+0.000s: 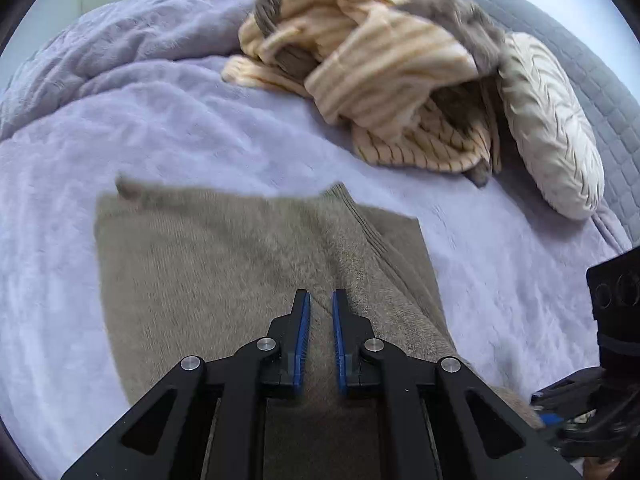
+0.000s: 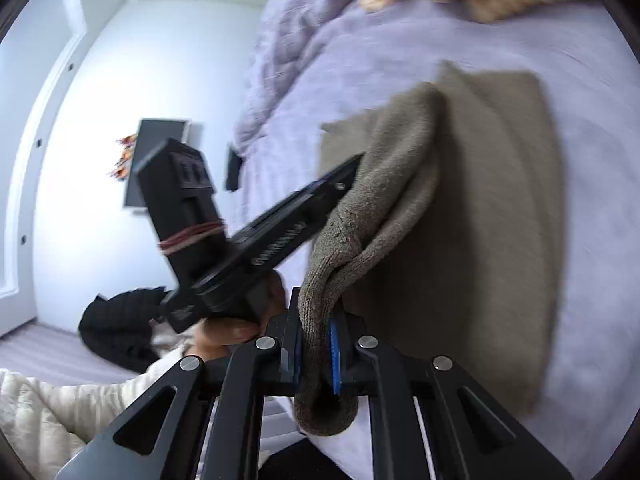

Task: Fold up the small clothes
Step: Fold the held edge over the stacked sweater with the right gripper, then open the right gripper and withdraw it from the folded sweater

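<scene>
A brown knit garment [image 1: 224,264] lies spread on the lavender blanket [image 1: 120,128], with one part folded over along a ribbed edge. My left gripper [image 1: 320,308] points down at it, shut, and the knit fills the narrow gap between its blue pads [image 1: 303,332]. In the right wrist view my right gripper [image 2: 316,344] is shut on a bunched edge of the same garment [image 2: 492,208] and lifts it into a ridge. The left gripper [image 2: 352,164] touches that ridge from the left, held by a hand [image 2: 224,332]. The right gripper [image 1: 560,412] also shows low at the right of the left wrist view.
A heap of cream striped and grey clothes [image 1: 360,60] lies at the far side of the bed. Beside it a cream pillow [image 1: 552,128] leans on a grey headboard [image 1: 592,72]. Off the bed's left edge, a black garment [image 2: 120,332] lies on the floor.
</scene>
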{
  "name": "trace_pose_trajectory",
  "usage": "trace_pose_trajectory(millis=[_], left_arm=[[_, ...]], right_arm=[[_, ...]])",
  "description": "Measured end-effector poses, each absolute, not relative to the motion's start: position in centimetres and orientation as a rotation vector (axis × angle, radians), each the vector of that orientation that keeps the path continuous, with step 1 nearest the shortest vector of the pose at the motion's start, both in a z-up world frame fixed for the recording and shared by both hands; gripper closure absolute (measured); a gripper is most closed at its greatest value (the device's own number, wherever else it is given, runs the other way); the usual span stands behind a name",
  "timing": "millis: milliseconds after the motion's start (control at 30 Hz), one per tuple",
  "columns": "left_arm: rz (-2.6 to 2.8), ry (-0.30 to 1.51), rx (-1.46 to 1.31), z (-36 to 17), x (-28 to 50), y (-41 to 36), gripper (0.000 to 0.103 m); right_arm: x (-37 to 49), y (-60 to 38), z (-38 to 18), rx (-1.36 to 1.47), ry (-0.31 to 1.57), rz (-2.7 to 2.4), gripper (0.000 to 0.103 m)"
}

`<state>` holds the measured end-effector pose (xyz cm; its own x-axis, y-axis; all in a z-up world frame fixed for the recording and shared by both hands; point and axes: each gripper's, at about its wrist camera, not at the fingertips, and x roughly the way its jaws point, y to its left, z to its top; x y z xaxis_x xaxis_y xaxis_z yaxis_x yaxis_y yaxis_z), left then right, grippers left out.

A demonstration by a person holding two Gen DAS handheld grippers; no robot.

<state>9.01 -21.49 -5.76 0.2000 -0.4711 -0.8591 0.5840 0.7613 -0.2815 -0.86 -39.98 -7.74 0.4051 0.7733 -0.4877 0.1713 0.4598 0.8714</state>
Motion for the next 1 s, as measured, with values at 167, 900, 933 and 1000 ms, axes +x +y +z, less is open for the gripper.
trace_pose_trajectory(millis=[167, 900, 933, 1000], left_arm=[[-0.685, 1.156, 0.08, -4.9, 7.7, -19.6, 0.091], [-0.489, 1.183, -0.003, -5.2, 6.8, -11.7, 0.09], [-0.505, 1.191, -0.001, -5.2, 6.5, -12.0, 0.09], [-0.528, 1.215, 0.024, -6.2, 5.6, -13.1, 0.09]], right_arm=[[-3.3, -41.8, -12.3, 1.001, 1.297, 0.298, 0.087], [7.7, -41.4, -10.0, 0.929, 1.143, 0.453, 0.087], [7.1, -41.8, -9.2, 0.91, 1.125, 0.443, 0.087], [5.7, -43.1, -8.5, 0.866, 1.116, 0.386, 0.087]])
